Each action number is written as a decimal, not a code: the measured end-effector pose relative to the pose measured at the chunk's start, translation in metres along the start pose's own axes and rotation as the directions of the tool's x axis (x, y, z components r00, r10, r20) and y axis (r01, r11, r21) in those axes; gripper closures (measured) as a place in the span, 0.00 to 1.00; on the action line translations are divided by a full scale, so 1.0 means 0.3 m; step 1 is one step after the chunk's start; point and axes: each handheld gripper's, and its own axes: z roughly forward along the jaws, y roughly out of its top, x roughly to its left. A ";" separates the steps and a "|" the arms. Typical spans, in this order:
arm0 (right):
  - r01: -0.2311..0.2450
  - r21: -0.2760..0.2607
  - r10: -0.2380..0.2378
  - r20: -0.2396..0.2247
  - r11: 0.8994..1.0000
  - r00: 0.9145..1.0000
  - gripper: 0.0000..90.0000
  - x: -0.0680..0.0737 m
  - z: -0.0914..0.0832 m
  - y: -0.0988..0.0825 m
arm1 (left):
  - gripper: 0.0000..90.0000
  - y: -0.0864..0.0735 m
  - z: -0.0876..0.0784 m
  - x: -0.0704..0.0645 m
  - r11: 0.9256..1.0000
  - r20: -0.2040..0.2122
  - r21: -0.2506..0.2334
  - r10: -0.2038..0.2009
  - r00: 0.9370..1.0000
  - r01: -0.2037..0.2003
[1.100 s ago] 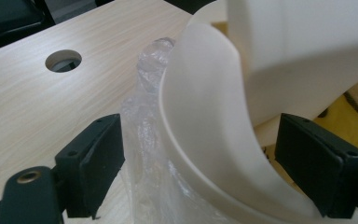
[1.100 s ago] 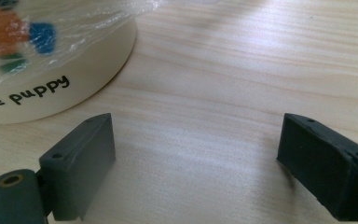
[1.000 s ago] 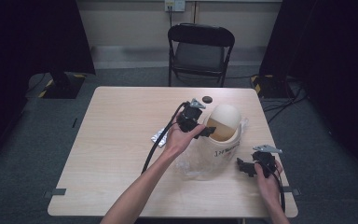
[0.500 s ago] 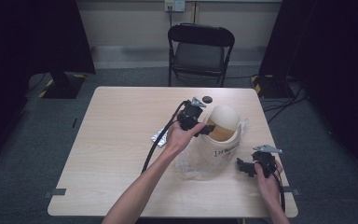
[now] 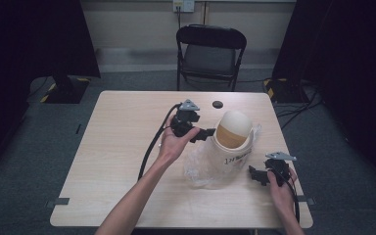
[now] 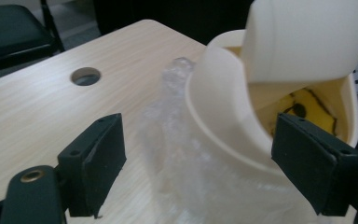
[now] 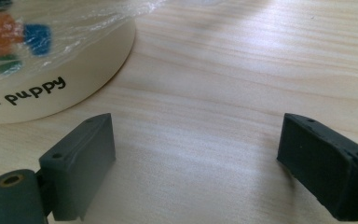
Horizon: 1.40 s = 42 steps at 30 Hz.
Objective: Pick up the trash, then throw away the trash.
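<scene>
Left claw [image 5: 208, 134] is drawing back from the cream container [image 5: 231, 147] since the earlier frame, jaws just closing partway, gaping, gripping nothing. Container is sitting mid-bench [image 5: 117, 147], plastic wrap [image 5: 198, 166] clinging around it. Right claw [image 5: 255, 175] is resting wide beside it. Next: pinching the wrap, likely.

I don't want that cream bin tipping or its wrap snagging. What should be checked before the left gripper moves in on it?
1. Left gripper jaws open, nothing between the pads: ok; they just closed slightly.
2. Cream bin upright on the table: ok.
3. Swing lid seated level: not ok, tilted open.
4. Plastic wrap away from the jaws: not ok, bunched between them.
5. Right gripper off the bin, jaws open: ok.
6. Bin contents: cannot tell.
</scene>
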 end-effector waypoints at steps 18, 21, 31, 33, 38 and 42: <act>-0.001 0.000 0.001 0.000 1.000 1.000 0.11 0.000 0.000 0.000 | 0.20 -0.304 -0.096 0.231 0.988 -0.124 0.101 -0.104 0.987 0.117; 0.000 0.000 0.000 0.000 1.000 1.000 0.11 0.000 0.000 0.000 | 0.20 -0.322 -0.089 0.245 0.986 -0.129 0.093 -0.129 0.983 0.141; 0.000 0.002 0.000 -0.004 1.000 1.000 0.11 -0.001 0.001 0.001 | 0.20 -0.378 -0.015 0.281 0.977 -0.129 0.184 -0.082 0.988 0.106; 0.000 0.002 0.000 -0.004 1.000 1.000 0.11 -0.001 0.001 0.001 | 0.20 -0.389 -0.002 0.287 0.973 -0.128 0.203 -0.088 0.988 0.113; 0.000 0.002 0.000 -0.004 1.000 1.000 0.11 -0.001 0.000 0.001 | 0.22 -0.411 0.015 0.297 0.969 -0.123 0.212 -0.103 0.987 0.128; 0.000 0.002 0.000 -0.004 1.000 1.000 0.11 -0.001 0.001 0.001 | 0.22 -0.419 0.030 0.296 0.966 -0.147 0.237 -0.071 0.987 0.105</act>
